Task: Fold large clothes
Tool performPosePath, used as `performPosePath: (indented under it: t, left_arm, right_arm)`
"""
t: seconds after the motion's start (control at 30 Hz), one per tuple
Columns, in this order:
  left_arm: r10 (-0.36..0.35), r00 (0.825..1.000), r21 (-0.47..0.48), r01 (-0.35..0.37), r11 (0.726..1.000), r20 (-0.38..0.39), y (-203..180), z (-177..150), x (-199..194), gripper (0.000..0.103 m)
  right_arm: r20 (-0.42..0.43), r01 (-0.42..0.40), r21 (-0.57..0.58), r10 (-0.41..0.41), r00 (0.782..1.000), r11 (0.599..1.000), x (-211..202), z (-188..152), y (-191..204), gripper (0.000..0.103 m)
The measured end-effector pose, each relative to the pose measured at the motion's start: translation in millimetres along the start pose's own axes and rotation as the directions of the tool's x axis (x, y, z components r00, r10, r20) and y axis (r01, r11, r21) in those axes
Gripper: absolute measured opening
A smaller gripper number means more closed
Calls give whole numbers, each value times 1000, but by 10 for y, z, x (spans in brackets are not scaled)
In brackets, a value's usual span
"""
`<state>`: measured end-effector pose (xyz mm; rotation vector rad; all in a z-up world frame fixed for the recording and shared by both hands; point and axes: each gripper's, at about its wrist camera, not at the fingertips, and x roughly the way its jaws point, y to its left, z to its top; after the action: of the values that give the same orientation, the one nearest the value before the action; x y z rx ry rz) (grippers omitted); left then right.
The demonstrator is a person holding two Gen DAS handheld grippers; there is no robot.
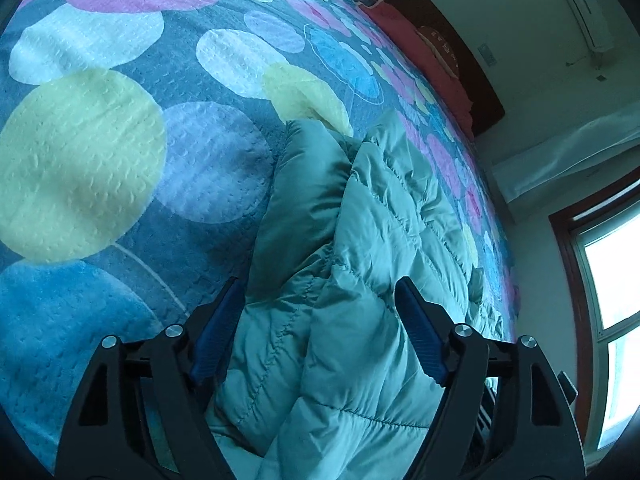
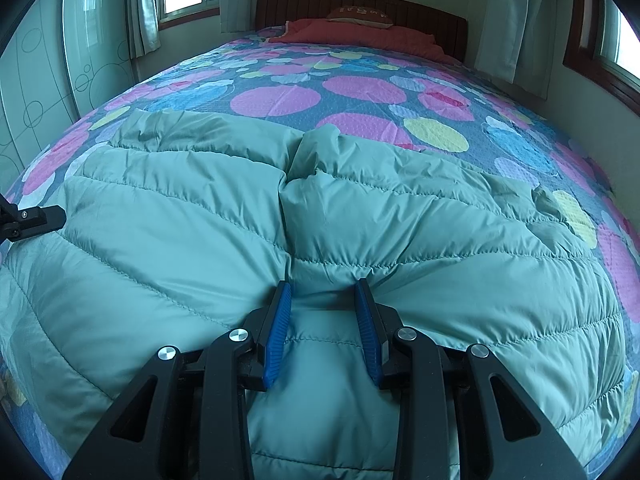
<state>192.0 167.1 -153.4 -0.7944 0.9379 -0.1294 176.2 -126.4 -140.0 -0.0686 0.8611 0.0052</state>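
Note:
A large teal quilted down jacket lies spread across the near half of the bed. In the left wrist view it appears bunched into folds. My left gripper is wide open above the jacket's folds, holding nothing. My right gripper hovers over the jacket's middle near its centre seam; its blue pads stand apart with a ridge of teal fabric between them. Part of the left gripper shows at the left edge of the right wrist view, beside the jacket.
The bed has a blue cover with pink, yellow and blue circles. A red blanket and a brown pillow lie at the wooden headboard. Windows and curtains flank the bed; a wardrobe stands at left.

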Motion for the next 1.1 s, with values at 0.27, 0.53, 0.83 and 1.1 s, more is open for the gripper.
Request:
performPosePath:
  t: [0.27, 0.53, 0.83, 1.1]
  left_arm:
    - [-50, 998, 29, 51, 998, -30, -247, -26, 153, 24]
    - [11, 997, 226, -28, 974, 77, -875, -116, -237, 15]
    - [25, 989, 417, -85, 905, 148, -1798, -461, -421, 15]
    - [40, 990, 529, -107, 842, 137, -2395, -931, -191, 15]
  right_arm:
    - [-1, -1, 5, 1, 1000, 1000, 0, -6, 7, 34]
    - [-4, -44, 66, 44, 999, 997, -73, 69, -173, 48]
    - [46, -38, 170, 31, 998, 985, -491, 56, -906, 54]
    - [48, 8, 248, -20, 999, 969, -758, -241, -1642, 54]
